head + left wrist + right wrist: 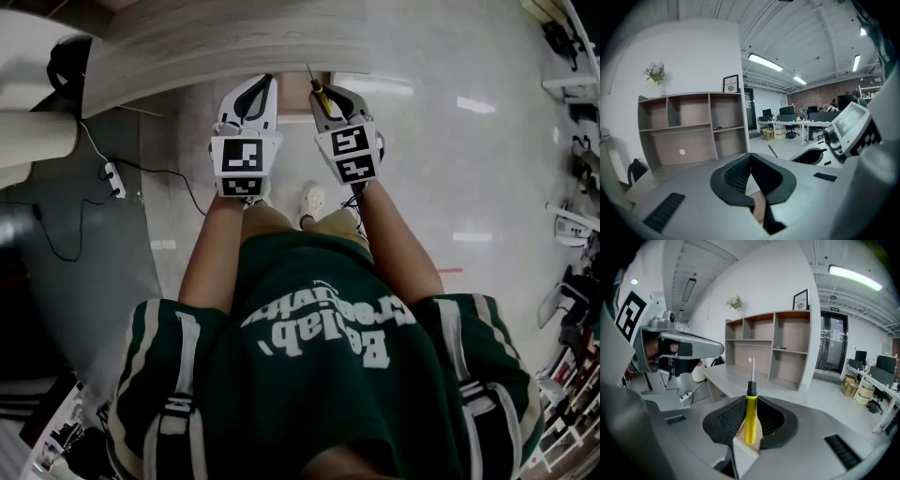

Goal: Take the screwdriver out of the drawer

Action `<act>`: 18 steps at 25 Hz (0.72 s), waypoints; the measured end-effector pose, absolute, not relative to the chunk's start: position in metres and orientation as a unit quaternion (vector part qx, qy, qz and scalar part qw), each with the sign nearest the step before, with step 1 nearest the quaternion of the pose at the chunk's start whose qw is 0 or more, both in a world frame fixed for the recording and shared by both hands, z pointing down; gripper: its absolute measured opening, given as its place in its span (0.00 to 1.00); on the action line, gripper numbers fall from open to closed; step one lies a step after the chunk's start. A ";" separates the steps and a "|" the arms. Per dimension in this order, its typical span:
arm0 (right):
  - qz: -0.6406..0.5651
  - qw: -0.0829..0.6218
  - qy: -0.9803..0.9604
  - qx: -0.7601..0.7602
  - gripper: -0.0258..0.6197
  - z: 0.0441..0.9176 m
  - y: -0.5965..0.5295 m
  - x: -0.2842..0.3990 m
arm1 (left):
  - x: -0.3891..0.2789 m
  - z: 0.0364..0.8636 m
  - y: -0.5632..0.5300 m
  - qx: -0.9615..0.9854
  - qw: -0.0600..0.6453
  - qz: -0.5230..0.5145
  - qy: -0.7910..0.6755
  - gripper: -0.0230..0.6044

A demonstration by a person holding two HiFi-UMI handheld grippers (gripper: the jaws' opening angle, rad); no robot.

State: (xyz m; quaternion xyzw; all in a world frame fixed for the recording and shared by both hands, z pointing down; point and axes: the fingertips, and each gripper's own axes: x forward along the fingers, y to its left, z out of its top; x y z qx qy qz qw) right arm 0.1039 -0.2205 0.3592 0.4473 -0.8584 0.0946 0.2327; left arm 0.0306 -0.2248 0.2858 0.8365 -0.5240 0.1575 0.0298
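A screwdriver (750,417) with a yellow handle and a thin metal shaft sits between the pads of my right gripper (751,400), which is shut on the handle; the shaft sticks out forward past the fingertips. In the head view the right gripper (325,94) is held up in front of the person's body, and the screwdriver (318,88) points toward the light wooden tabletop (216,42). My left gripper (267,82) is level with it on its left, apart from the tool. Its fingertips meet with nothing between them (750,156). No drawer is in view.
A wooden shelf unit (693,126) stands against the white wall ahead, also seen as the shelf unit (787,348). A power strip (112,178) and black cable lie on the floor at the left. Office desks (797,124) stand further back, and racks (572,94) line the right.
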 end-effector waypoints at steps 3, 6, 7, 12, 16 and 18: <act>0.087 0.215 -0.863 0.449 0.17 0.339 -0.214 0.109 | 0.033 0.275 -0.214 0.834 0.024 0.154 -0.530 0.07; 0.077 0.202 -0.867 0.450 0.17 0.320 -0.209 0.112 | 0.034 0.260 -0.206 0.835 0.011 0.150 -0.529 0.07; 0.072 0.199 -0.867 0.451 0.17 0.313 -0.206 0.113 | 0.034 0.255 -0.204 0.836 0.007 0.149 -0.528 0.07; 0.055 0.177 -0.862 0.471 0.17 0.276 -0.197 0.111 | 0.022 0.232 -0.195 0.835 -0.005 0.141 -0.532 0.07; 0.042 0.165 -0.858 0.484 0.17 0.251 -0.190 0.102 | 0.011 0.217 -0.186 0.839 -0.013 0.139 -0.525 0.07; 0.041 0.160 -0.855 0.492 0.17 0.241 -0.187 0.095 | 0.001 0.208 -0.182 0.841 -0.017 0.139 -0.523 0.07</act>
